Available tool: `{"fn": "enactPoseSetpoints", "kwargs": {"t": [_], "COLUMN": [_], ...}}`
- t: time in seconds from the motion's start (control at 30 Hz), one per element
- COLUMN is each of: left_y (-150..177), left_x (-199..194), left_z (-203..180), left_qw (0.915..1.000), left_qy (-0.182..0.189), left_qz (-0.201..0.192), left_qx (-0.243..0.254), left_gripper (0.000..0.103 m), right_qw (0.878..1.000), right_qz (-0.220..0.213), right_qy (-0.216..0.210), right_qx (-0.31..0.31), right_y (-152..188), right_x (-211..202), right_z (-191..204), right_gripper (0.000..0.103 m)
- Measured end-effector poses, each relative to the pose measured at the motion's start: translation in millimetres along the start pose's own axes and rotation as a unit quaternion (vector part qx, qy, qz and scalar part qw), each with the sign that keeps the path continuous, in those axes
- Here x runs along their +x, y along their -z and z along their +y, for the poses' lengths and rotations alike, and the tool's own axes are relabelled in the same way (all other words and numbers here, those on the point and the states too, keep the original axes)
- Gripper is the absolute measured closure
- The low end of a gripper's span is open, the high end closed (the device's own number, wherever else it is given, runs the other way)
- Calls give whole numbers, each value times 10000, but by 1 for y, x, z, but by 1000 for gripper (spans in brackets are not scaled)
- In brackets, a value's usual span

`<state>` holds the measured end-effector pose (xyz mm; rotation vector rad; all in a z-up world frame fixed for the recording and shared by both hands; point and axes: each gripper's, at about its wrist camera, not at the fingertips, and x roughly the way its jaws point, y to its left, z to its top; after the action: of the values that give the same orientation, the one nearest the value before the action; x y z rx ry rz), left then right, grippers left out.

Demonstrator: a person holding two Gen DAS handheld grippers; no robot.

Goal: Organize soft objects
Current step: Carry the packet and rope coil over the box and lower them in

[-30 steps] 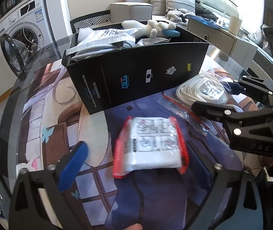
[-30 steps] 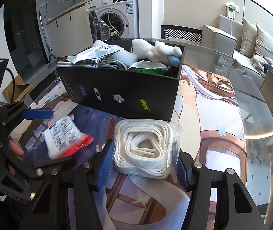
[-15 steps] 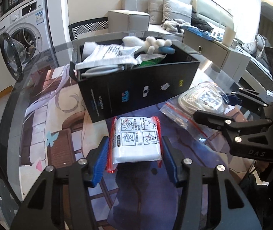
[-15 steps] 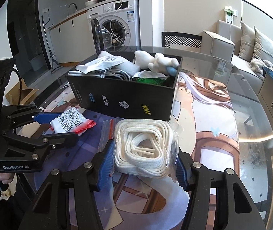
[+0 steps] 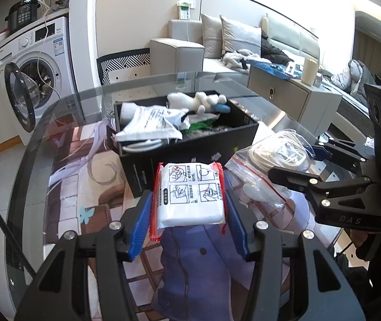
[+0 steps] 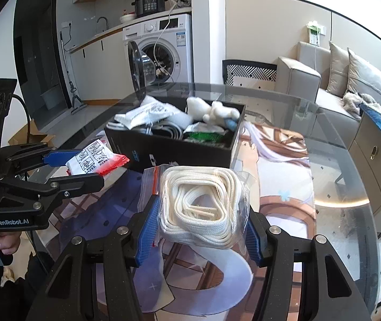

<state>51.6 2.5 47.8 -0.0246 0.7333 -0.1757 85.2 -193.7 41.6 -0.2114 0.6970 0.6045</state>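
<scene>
My left gripper (image 5: pixel 189 210) is shut on a white packet with red edges (image 5: pixel 189 195), held above the table in front of the black box (image 5: pixel 190 144). My right gripper (image 6: pixel 199 214) is shut on a clear zip bag of white cord (image 6: pixel 203 206), also lifted. The packet shows in the right wrist view (image 6: pixel 94 160), and the cord bag shows in the left wrist view (image 5: pixel 276 157). The open black box (image 6: pixel 171 149) holds a white plush toy (image 6: pixel 212 109), a white bag (image 6: pixel 150 112), grey cable and a green packet.
A printed mat (image 6: pixel 276 176) covers the round glass table (image 6: pixel 350 187). A washing machine (image 6: pixel 161 50) with its door open stands beyond the table. A chair (image 6: pixel 249 72) and a sofa (image 6: pixel 337 80) are on the far side.
My left gripper closed on the red-edged packet and lifted it off the mat. My right gripper rose with the cord bag. Both now sit higher and look down into the box.
</scene>
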Motion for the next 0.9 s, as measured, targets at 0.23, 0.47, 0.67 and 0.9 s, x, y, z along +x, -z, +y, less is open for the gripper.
{"fn": "enactPoseSetpoints", "kwargs": {"t": [0.23,0.47,0.67,0.9], "left_y": [-15,-33,-48,-58], "left_x": [-6,-7,2,15], "left_z": [3,7,15,26], "left_qw": [9998,9992,9985,9973], "left_qy": [-81,-169,-174,-212], "left_qz": [-166,-325,-397,-433], "left_qx": [-97,-170,-338,-548], "left_gripper": [51,51,50,51], "right_qw": [9995,9981,9976,9972], "right_qz": [-292,-559,-605,-445], "right_qy": [79,185,319,574], "right_qx": [77,157,66,-185], "right_y": [-14,-31,-47,-66], "right_x": [-12,-14,0,27], "right_z": [-4,-9,-4,2], "right_gripper": [46,46,46,46]}}
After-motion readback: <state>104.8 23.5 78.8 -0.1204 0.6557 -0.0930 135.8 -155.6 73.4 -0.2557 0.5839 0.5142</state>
